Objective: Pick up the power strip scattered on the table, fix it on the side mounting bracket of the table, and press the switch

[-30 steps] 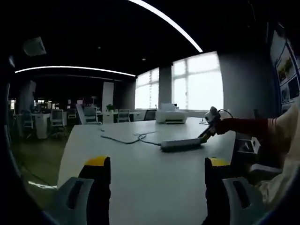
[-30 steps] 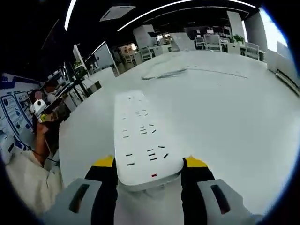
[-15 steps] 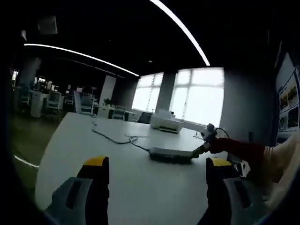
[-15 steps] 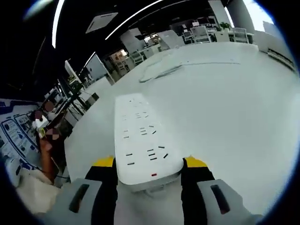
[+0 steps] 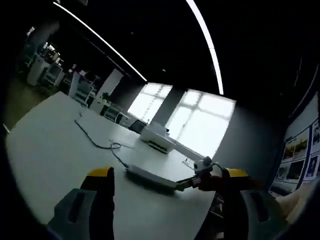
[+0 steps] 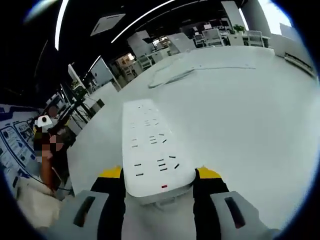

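A long white power strip (image 6: 150,145) with several sockets and a small red mark at its near end sits between my right gripper's (image 6: 160,175) yellow-tipped jaws, which are shut on that near end. Its grey cable (image 6: 172,76) trails off across the white table (image 6: 250,125). In the left gripper view the same strip (image 5: 150,176) lies low over the table (image 5: 45,150), held at its right end by the right gripper (image 5: 192,183). Whether it touches the surface is unclear. My left gripper (image 5: 167,174) is open, short of the strip, with nothing between its jaws.
A white printer (image 5: 157,140) stands at the table's far end before bright windows (image 5: 195,120). The cable (image 5: 97,142) loops over the tabletop. A person's light sleeve (image 6: 27,210) is at the table's left edge. Office chairs and desks (image 6: 220,37) stand beyond.
The left gripper's camera has tilted and rolled, so its picture has shifted. The right gripper keeps its hold on the strip, which has barely moved in its view.
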`<state>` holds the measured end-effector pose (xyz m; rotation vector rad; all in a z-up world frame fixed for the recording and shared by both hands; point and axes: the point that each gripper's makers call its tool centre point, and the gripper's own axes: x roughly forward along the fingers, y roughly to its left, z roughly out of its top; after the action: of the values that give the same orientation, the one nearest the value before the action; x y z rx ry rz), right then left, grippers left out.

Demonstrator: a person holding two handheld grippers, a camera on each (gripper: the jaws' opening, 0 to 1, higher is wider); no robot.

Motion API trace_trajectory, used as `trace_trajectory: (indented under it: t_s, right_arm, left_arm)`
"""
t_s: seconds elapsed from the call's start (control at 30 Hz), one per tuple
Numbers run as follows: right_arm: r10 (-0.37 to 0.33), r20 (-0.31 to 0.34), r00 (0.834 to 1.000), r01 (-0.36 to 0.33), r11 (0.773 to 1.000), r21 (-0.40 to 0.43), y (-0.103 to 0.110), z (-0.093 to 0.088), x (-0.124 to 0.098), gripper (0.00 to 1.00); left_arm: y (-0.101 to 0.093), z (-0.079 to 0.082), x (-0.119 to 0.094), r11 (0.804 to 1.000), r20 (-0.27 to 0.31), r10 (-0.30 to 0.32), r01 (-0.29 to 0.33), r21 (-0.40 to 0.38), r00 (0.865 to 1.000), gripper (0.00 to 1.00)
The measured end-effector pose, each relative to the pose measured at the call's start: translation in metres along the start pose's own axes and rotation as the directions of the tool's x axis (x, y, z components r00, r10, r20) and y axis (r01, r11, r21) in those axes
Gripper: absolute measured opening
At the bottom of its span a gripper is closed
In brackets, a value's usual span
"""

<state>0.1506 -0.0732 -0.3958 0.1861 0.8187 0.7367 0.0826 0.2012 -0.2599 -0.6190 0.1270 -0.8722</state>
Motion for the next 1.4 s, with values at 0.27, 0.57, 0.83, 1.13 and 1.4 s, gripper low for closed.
trace_trajectory:
  t_s: [0.27, 0.57, 0.83, 1.13, 1.4]
  right_arm:
    - [0.002, -0.007, 1.0, -0.002, 1.0, 0.008, -0.007, 0.006, -0.001, 0.49]
    - [0.0, -0.011, 1.0, 0.0, 1.0, 0.001, -0.011, 0.008, 0.0, 0.49]
    - [-0.007, -0.012, 1.0, 0.007, 1.0, -0.01, -0.01, 0.007, 0.001, 0.49]
    - [-0.005, -0.012, 1.0, 0.005, 1.0, -0.006, -0.005, 0.004, 0.002, 0.49]
    - [-0.007, -0.017, 1.0, 0.007, 1.0, -0.007, 0.002, -0.001, 0.003, 0.49]
  left_arm:
    - [-0.005, -0.025, 0.024, 0.991, -0.039, -0.002, -0.003, -0.131, 0.999, 0.92]
    - [-0.012, -0.041, 0.043, 0.968, -0.021, 0.043, -0.047, -0.246, 0.999, 0.92]
    - [0.012, -0.042, 0.067, 0.913, -0.026, 0.086, -0.089, -0.397, 0.996, 0.94]
    - [0.03, -0.055, 0.091, 0.87, -0.065, 0.095, -0.115, -0.48, 0.993, 0.94]
    - [0.043, -0.054, 0.112, 0.848, -0.081, 0.115, -0.14, -0.511, 0.99, 0.95]
